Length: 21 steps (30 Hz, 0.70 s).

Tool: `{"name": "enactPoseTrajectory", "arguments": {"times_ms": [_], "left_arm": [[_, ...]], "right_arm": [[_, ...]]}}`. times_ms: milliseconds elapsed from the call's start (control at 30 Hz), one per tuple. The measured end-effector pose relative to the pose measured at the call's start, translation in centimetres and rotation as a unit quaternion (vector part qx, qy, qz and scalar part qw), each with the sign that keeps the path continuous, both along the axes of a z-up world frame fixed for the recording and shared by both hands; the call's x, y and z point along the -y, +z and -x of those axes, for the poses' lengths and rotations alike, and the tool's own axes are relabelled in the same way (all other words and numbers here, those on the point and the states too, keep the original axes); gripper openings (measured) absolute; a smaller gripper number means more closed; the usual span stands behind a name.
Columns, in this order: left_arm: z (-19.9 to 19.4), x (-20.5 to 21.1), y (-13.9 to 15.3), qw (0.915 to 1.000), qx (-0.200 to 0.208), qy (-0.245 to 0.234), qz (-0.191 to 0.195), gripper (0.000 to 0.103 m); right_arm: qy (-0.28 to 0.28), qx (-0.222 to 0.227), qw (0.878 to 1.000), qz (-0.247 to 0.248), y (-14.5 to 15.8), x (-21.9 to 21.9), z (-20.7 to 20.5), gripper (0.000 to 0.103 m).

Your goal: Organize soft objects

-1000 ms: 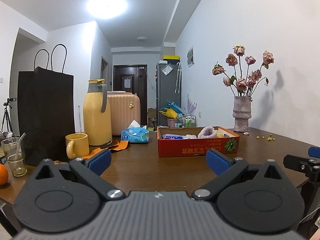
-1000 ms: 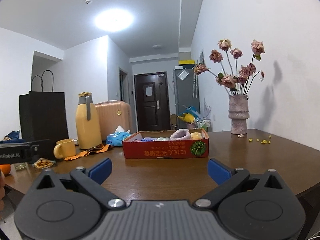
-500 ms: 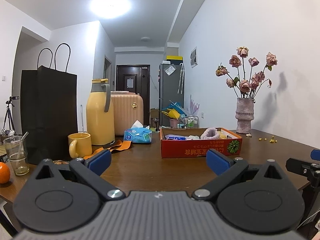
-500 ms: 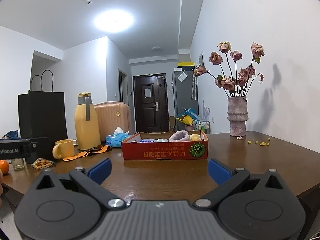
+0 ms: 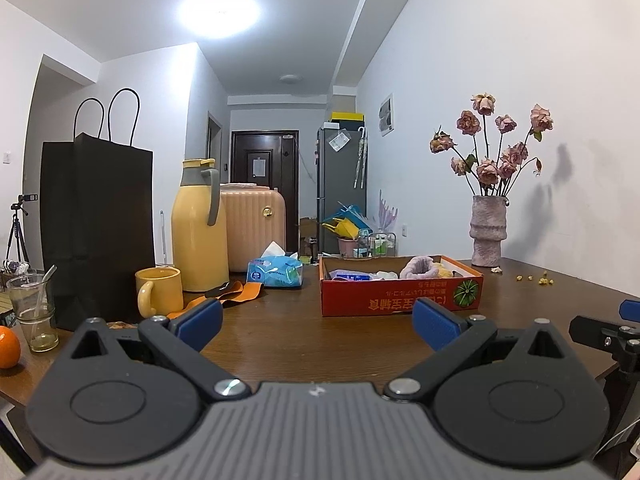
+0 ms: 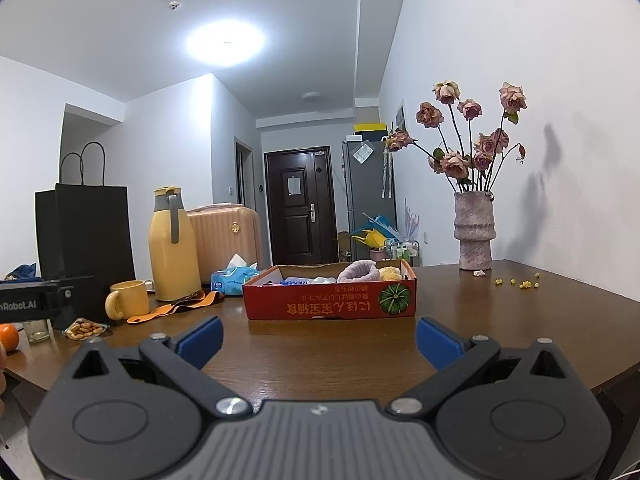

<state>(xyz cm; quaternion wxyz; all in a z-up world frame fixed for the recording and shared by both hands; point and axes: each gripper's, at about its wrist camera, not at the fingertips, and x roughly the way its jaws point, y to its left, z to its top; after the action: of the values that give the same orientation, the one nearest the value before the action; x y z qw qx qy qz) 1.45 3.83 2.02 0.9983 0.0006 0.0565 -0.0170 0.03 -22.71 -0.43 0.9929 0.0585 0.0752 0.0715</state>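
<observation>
A red cardboard box (image 5: 400,300) (image 6: 328,304) stands on the brown table, holding a pink fuzzy item (image 5: 418,268) (image 6: 358,272), a yellow soft item (image 6: 390,273) and blue and white packets. A blue tissue pack (image 5: 274,272) (image 6: 232,280) and an orange strap (image 5: 236,294) (image 6: 176,308) lie left of the box. My left gripper (image 5: 318,326) is open and empty, short of the box. My right gripper (image 6: 320,340) is open and empty, also short of the box. The right gripper's side shows at the right edge of the left view (image 5: 608,336).
A yellow thermos (image 5: 198,228), yellow mug (image 5: 158,296), black paper bag (image 5: 96,232) and a glass (image 5: 34,312) stand at the left. An orange (image 5: 8,346) and a snack packet (image 6: 84,328) lie near the left edge. A vase of dried roses (image 5: 488,228) stands back right.
Both grippers have drifted slightly back and up from the table, so the box looks a little lower and farther. Both stay open and empty.
</observation>
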Motion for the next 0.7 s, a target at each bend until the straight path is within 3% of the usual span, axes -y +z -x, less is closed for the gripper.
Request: {"name": "enactPoseTrajectory", "arguments": {"times_ms": [700], "left_arm": [[0.13, 0.08, -0.02, 1.0000, 0.001, -0.001, -0.002, 0.103]], "right_arm": [[-0.003, 0.002, 1.000, -0.002, -0.09, 0.14, -0.04, 0.103]]}}
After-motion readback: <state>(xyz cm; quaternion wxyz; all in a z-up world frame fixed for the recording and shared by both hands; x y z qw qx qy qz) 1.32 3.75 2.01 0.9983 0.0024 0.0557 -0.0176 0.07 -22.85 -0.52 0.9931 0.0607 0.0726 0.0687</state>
